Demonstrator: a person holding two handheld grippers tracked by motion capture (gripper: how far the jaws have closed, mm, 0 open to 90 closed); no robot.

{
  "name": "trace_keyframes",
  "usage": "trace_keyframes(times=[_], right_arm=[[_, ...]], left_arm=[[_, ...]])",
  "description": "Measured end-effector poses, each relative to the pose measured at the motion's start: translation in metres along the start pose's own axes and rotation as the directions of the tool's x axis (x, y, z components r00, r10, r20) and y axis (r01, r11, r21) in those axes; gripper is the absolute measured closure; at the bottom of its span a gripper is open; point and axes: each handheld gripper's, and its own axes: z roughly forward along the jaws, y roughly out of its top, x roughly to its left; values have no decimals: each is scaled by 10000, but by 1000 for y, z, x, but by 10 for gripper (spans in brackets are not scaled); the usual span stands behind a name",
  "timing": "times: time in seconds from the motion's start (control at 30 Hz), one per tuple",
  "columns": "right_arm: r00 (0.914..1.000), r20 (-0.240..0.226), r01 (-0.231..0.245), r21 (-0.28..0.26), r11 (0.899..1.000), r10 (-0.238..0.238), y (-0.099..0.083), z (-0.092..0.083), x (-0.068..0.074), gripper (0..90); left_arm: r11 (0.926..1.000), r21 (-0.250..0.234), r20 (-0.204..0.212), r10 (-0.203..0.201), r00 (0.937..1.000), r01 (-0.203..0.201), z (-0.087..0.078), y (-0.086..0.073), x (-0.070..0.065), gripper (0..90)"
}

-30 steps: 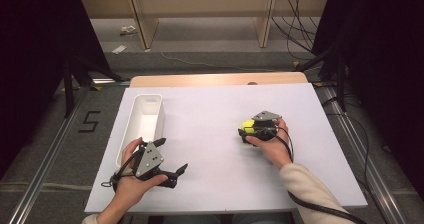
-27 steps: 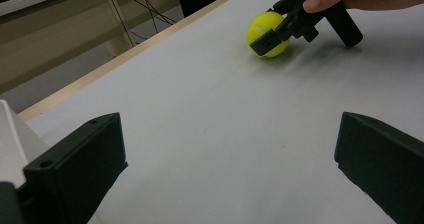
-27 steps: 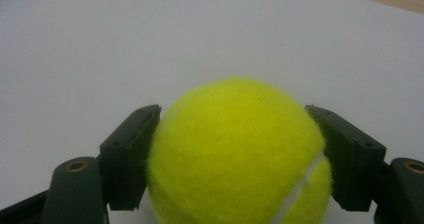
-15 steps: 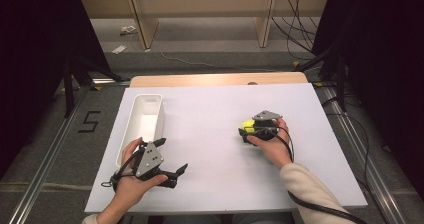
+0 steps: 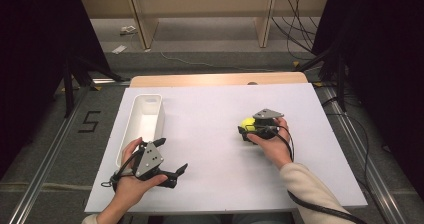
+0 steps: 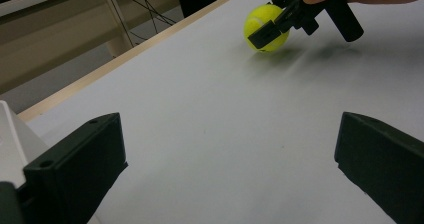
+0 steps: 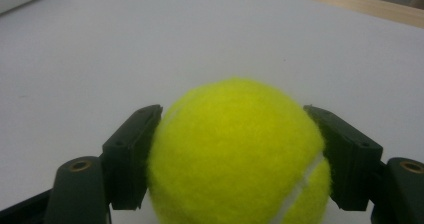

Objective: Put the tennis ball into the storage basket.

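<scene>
A yellow tennis ball (image 5: 246, 123) sits on the white table (image 5: 210, 114), right of centre. My right gripper (image 5: 248, 129) is shut on it, one black jaw on each side of the ball (image 7: 235, 134). The left gripper view shows the same ball (image 6: 265, 26) far off, with a finger (image 6: 262, 34) of the right gripper across its front. My left gripper (image 5: 173, 156) rests at the front left of the table, jaws wide apart. It is open (image 6: 232, 134), with only bare table between the jaws.
A long white bin (image 5: 142, 121) stands along the table's left side, just beyond the left hand. A wooden strip (image 5: 220, 78) runs along the table's far edge. Cables trail from both grippers toward the person.
</scene>
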Motion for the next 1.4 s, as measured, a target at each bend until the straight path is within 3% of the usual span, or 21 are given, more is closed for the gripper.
trace_keyframes(times=[1.4], right_arm=[[9997,-236,-39,-821,9966,20,18,-15,11,273]], left_arm=[[10000,-13,42,17,10000,-17,0,0,0,0]])
